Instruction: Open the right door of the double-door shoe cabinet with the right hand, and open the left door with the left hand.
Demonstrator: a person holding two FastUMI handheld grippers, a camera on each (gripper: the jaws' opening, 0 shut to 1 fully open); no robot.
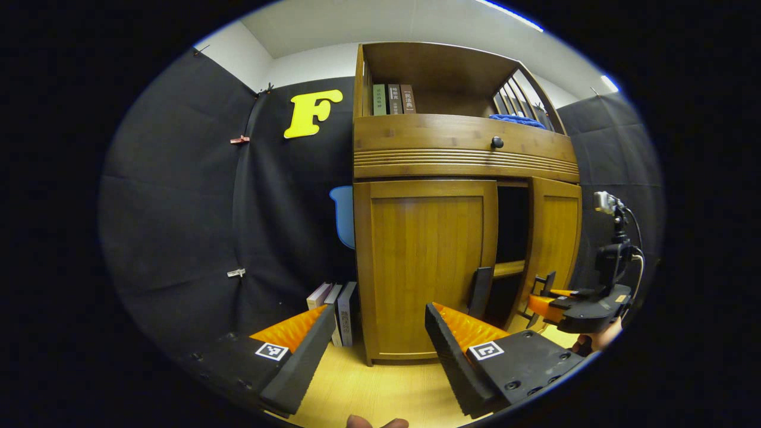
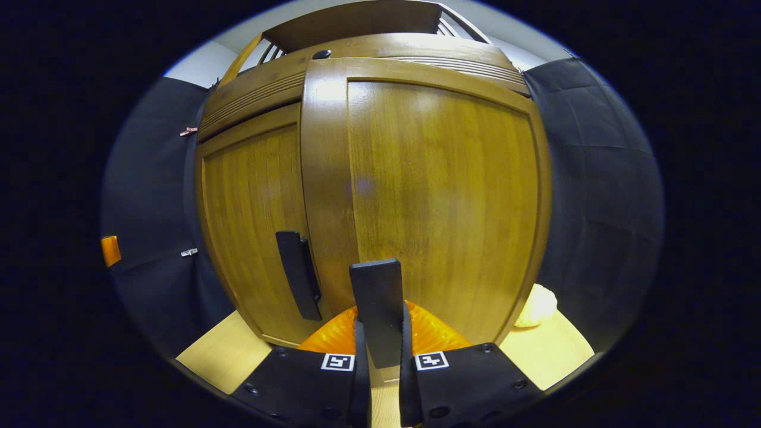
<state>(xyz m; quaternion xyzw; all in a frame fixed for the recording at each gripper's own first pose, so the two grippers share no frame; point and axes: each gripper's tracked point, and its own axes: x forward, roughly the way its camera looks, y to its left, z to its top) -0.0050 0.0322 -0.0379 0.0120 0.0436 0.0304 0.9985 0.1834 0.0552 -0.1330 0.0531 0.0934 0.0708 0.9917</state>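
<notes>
Three books (image 1: 393,99) stand on the cabinet's top shelf in the upper middle of the left gripper view; their spines carry printed characters, too small to read. More books (image 1: 340,309) stand on the floor at lower left of the cabinet, their spine print likewise illegible. Square black-and-white coded markers (image 1: 271,351) sit on the gripper bodies; they bear patterns, not words.

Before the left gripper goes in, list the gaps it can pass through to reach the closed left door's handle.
Free: the bare light wooden floor in front of the closed brown wooden left door, and the air up to its black handle. Crowded: right of that handle, where the right gripper clamps the right door's black handle. Left, upright books fill the floor by the wall.
</notes>
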